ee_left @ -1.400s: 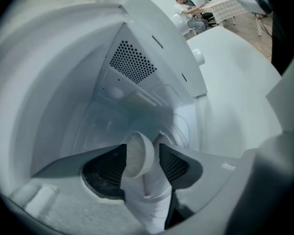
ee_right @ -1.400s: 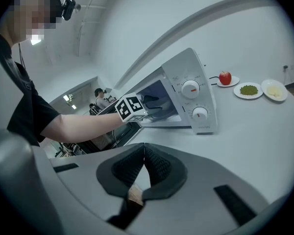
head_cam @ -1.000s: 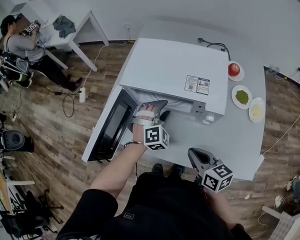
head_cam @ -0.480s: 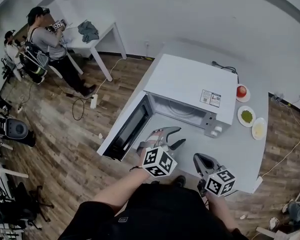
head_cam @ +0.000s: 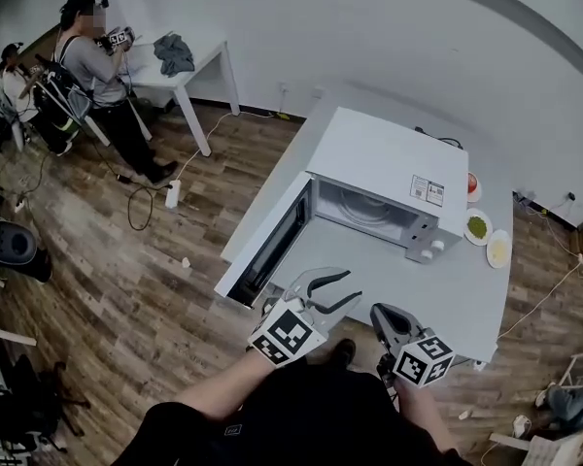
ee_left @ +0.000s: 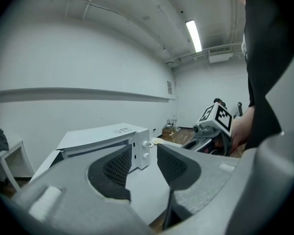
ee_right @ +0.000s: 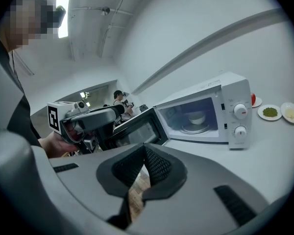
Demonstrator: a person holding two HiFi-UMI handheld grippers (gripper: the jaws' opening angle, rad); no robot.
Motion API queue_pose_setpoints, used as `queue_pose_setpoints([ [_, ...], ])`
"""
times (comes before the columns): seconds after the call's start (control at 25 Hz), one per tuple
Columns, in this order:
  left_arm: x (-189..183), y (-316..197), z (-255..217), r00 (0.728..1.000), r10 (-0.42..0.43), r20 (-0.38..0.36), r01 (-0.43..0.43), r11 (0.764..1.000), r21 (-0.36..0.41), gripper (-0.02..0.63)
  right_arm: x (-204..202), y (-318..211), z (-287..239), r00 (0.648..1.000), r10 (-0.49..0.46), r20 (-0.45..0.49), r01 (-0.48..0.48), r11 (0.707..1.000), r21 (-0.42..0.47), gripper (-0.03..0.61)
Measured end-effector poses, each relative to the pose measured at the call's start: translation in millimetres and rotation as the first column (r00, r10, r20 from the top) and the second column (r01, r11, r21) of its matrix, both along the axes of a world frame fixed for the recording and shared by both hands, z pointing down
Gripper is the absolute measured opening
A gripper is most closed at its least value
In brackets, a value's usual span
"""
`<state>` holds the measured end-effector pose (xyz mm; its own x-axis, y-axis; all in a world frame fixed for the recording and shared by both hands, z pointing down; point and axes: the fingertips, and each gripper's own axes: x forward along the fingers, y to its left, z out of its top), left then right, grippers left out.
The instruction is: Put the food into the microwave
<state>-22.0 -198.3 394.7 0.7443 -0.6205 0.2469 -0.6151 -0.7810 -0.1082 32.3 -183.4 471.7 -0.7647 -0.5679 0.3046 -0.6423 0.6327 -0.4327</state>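
Hovering at the near edge of the bench [head_cam: 437,294], the left gripper [head_cam: 342,287] is open and empty, its jaws just narrowing. The right gripper [head_cam: 381,311] is closed and empty. Ahead lie bare bench, the microwave [head_cam: 394,168] with its door [head_cam: 269,246] swung wide, and the food plates [head_cam: 477,226] beyond, rightward.

Open microwave [head_cam: 389,163], white table [head_cam: 447,294], plates [head_cam: 477,226]

Wood planks are covering the floor [head_cam: 107,250], plain white walls [head_cam: 369,37] are closing it in, a white table [head_cam: 206,58] is standing by the far wall, a grey cloth [head_cam: 173,51] is lying on its top, and a strip light [ee_left: 193,35] is glowing overhead
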Motion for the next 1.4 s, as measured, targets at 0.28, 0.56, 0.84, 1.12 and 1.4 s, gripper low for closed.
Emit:
queue_pose_setpoints([
  [0.28,-14,38,-23,0.986,0.083,-0.145,-0.084,0.996,-0.002,0.133,-19,37,-8,0.999,0.020,-0.026,-0.020,1.000,-0.008,0.015],
  [0.56,-23,61,-30,0.985,0.064,-0.158,-0.065,0.998,-0.002,0.104,-20,41,-39,1.000,-0.003,-0.004,0.003,0.998,0.068,0.014],
  [0.84,-10,64,-45,0.989,-0.002,-0.148,0.002,1.000,0.002,0.058,7,42,-64,0.999,-0.044,0.011,0.042,0.988,0.151,0.014],
  [1.12,21,65,-68,0.983,-0.034,-0.182,0.036,0.999,0.010,0.012,61,42,-105,0.998,-0.003,0.068,-0.014,0.969,0.245,0.014],
  [1.4,56,68,-73,0.985,-0.018,-0.174,0.019,1.000,0.007,0.008,102,41,-132,0.993,0.053,0.105,-0.084,0.941,0.327,0.014],
])
